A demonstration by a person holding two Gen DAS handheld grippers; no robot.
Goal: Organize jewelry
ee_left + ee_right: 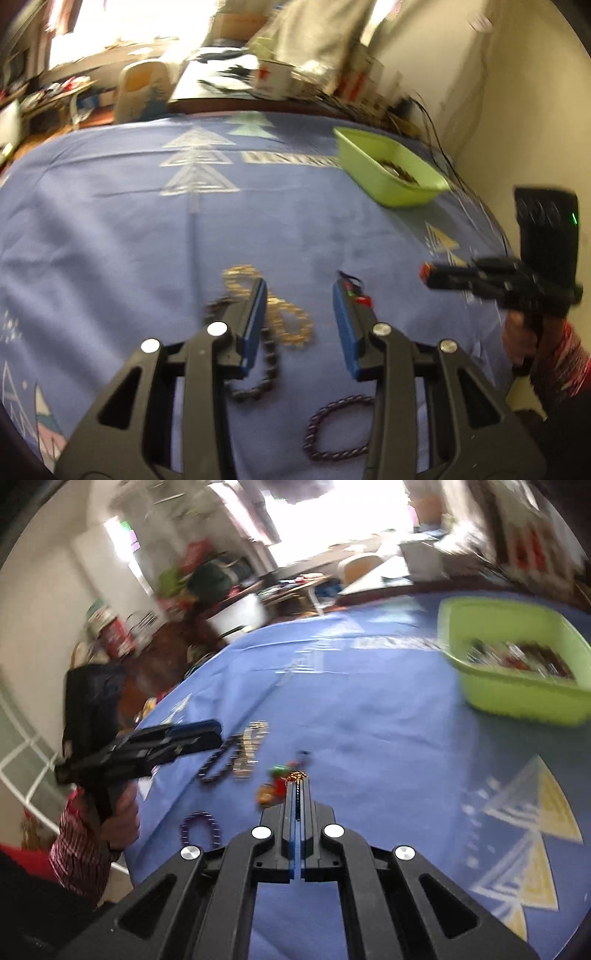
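Observation:
My left gripper (pixel 300 286) is open, low over the blue tablecloth (pixel 110 229). Between and under its fingers lie a gold chain (pixel 284 314) and a dark beaded bracelet (pixel 264 373). A purple beaded bracelet (pixel 338 428) lies nearer. A small piece with red and green beads (pixel 356 295) lies by the right finger. My right gripper (pixel 298 781) is shut on a thin strand with a gold tip (pixel 297 775), just above a colourful beaded piece (pixel 275 784). The green tray (pixel 517 698) holds several jewelry pieces.
The right gripper shows at the right of the left wrist view (pixel 480 277). The left gripper shows at the left of the right wrist view (pixel 155 744). The green tray (pixel 388 192) sits far right near the wall. Boxes and cables crowd the table's far edge.

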